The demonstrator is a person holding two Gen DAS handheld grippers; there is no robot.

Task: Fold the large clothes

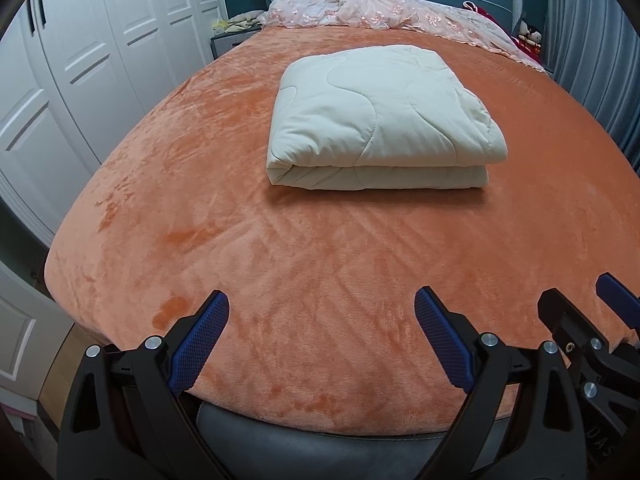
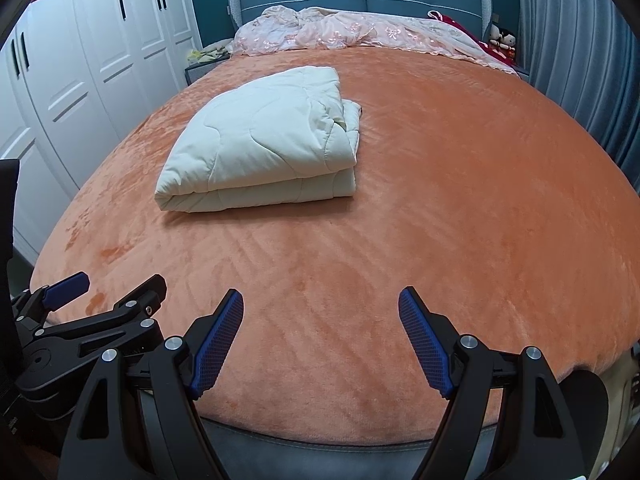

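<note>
Left claw (image 1: 322, 308) and right claw (image 2: 320, 308) spread; quilt (image 1: 380, 120) folded.

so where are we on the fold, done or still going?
Looks essentially done. The cream quilt lies folded into a compact stack of layers on the orange bedspread. Nothing is in hand: the left gripper and right gripper are both open and empty near the foot of the bed, apart from the quilt. Possibly left: the pink bedding sits bunched at the headboard, and one quilt edge sticks out slightly.
</note>
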